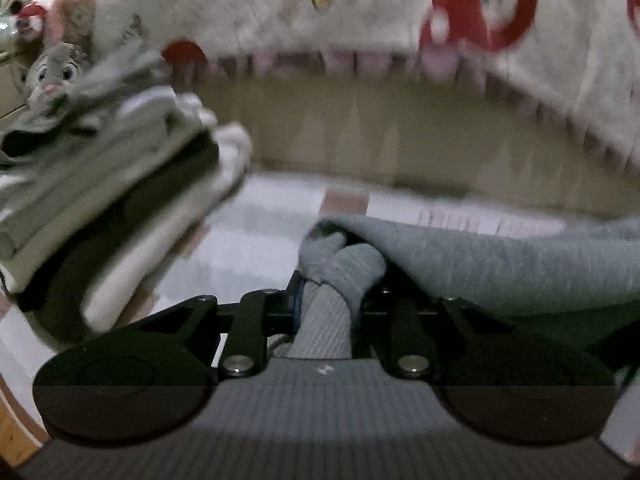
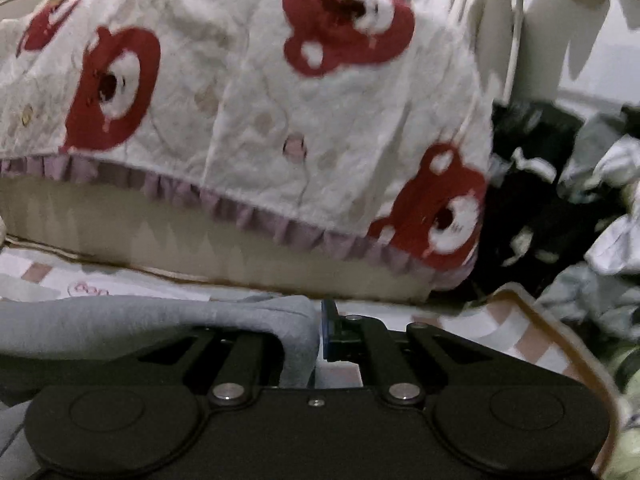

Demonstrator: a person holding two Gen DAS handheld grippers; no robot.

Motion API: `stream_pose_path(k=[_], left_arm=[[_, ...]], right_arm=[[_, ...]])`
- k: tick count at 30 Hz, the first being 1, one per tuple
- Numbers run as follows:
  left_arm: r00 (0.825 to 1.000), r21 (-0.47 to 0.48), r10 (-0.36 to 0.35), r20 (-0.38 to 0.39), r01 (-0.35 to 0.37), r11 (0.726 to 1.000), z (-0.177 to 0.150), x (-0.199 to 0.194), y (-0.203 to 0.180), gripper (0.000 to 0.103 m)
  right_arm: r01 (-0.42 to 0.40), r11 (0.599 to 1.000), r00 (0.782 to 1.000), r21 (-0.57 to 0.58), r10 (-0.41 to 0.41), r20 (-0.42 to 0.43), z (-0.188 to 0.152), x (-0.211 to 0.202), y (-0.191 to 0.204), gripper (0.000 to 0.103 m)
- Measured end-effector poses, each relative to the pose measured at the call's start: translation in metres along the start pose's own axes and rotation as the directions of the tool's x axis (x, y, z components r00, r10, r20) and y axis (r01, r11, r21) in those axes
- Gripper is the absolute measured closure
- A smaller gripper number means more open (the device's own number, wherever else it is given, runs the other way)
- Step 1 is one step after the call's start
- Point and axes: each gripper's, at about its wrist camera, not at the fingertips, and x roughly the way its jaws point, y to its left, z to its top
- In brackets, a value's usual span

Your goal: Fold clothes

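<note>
While left tongs (image 1: pixel 329 276) pinch grey garment (image 1: pixel 500 260), folded stack (image 1: pixel 100 184) — left view only

Garment (image 1: pixel 500 264): plain grey, ribbed knit. Blanket (image 2: pixel 248 92): cream, red bear motifs, lilac ruffled hem. Bed cover (image 2: pixel 512 332): white-and-tan check. Plush rabbit (image 1: pixel 56 70): grey. Tools: black.

Grey garment (image 1: pixel 500 264) drapes over both grippers' fingertips, hiding them. The folded pile (image 1: pixel 120 184) is blurred, as is the dark laundry heap (image 2: pixel 560 200), cut by the frame's edge.
</note>
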Motion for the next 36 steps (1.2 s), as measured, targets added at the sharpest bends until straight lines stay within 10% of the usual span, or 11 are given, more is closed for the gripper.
stream_pose_path(k=[5, 11, 14, 17, 21, 24, 29, 31, 36], left_arm=[[0.989, -0.072, -0.054, 0.134, 0.064, 0.995, 0.014, -0.029, 0.014, 0.084], [0.967, -0.107, 0.049, 0.251, -0.022, 0.994, 0.02, -0.068, 0.03, 0.087], [0.937, -0.011, 0.192, 0.292, -0.198, 0.98, 0.011, -0.065, 0.025, 0.088], [0.97, -0.058, 0.125, 0.209, -0.115, 0.992, 0.009, -0.052, 0.025, 0.088], [0.968, 0.044, 0.093, 0.235, -0.107, 0.993, 0.003, -0.043, -0.002, 0.088], [0.963, 0.052, 0.099, 0.251, -0.116, 0.992, 0.001, -0.049, -0.006, 0.088], [0.951, -0.023, 0.146, 0.273, -0.145, 0.989, -0.008, -0.058, 0.016, 0.088], [0.954, -0.056, 0.155, 0.255, -0.145, 0.988, -0.012, -0.058, 0.024, 0.088], [0.96, -0.095, 0.135, 0.247, -0.114, 0.989, -0.012, -0.053, 0.031, 0.088]], right_arm=[[-0.003, 1.0, 1.0, -0.02, 0.004, 0.017, 0.036, -0.052, -0.004, 0.097], [-0.09, 0.996, 0.992, 0.02, 0.087, 0.089, 0.075, -0.127, 0.023, 0.099], [-0.143, 0.989, 0.979, -0.023, 0.145, 0.141, 0.036, -0.137, 0.027, 0.098], [-0.122, 0.991, 0.986, -0.055, 0.127, 0.107, -0.015, -0.107, 0.014, 0.098], [-0.09, 0.973, 0.978, 0.215, 0.127, -0.166, -0.045, -0.047, -0.033, 0.094], [-0.017, 0.988, 0.984, 0.15, 0.043, -0.171, -0.068, -0.027, -0.038, 0.087], [0.015, 0.996, 0.968, 0.083, 0.006, -0.251, -0.135, -0.005, -0.029, 0.028], [-0.035, 0.986, 0.932, 0.164, 0.092, -0.351, -0.161, 0.005, -0.029, 0.026], [-0.033, 0.991, 0.969, 0.128, 0.063, -0.24, -0.13, -0.02, -0.037, 0.041]])
